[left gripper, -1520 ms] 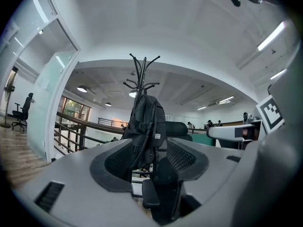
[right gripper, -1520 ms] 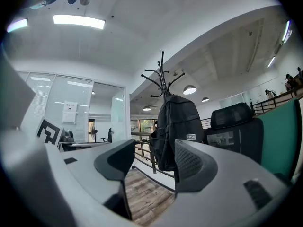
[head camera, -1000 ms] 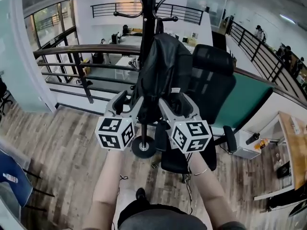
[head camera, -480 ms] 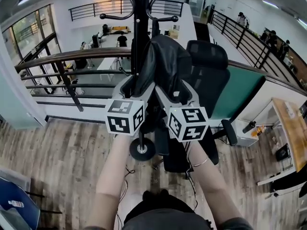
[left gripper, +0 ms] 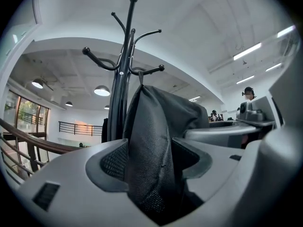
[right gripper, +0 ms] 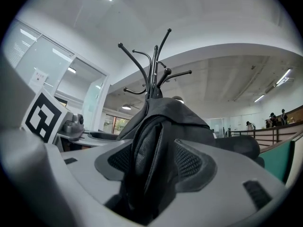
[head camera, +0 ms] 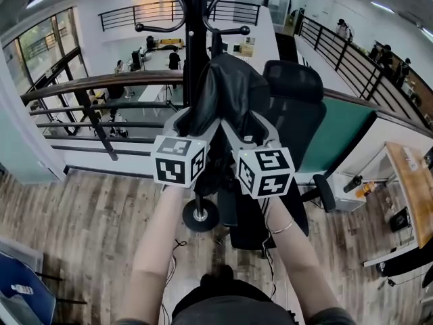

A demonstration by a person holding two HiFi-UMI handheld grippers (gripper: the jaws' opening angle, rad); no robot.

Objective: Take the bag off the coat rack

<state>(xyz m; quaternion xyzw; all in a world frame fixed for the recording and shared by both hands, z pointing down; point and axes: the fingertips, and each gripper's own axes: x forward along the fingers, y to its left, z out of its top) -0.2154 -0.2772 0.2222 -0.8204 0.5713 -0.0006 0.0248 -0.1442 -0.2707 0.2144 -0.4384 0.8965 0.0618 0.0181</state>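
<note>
A black bag [head camera: 230,90] hangs from a hook of the black coat rack [head camera: 196,39], straight ahead of me. My left gripper [head camera: 194,119] reaches onto the bag's left side. In the left gripper view, its jaws stand wide around a fold of the bag [left gripper: 151,126]; the fabric lies against one pad and a dark gap remains at the other. My right gripper [head camera: 247,124] is on the bag's right side. Its jaws are closing, and a bunched fold of the bag [right gripper: 163,115] fills the space between them, touching both pads [right gripper: 191,162].
A black office chair [head camera: 298,107] stands right behind the rack. The rack's round base [head camera: 200,215] sits on the wood floor by my feet. A railing [head camera: 88,87] runs behind, with a green panel [head camera: 342,134] and a desk [head camera: 409,181] to the right.
Both grippers have risen and moved in onto the bag's two sides. In the last half second they have barely shifted.
</note>
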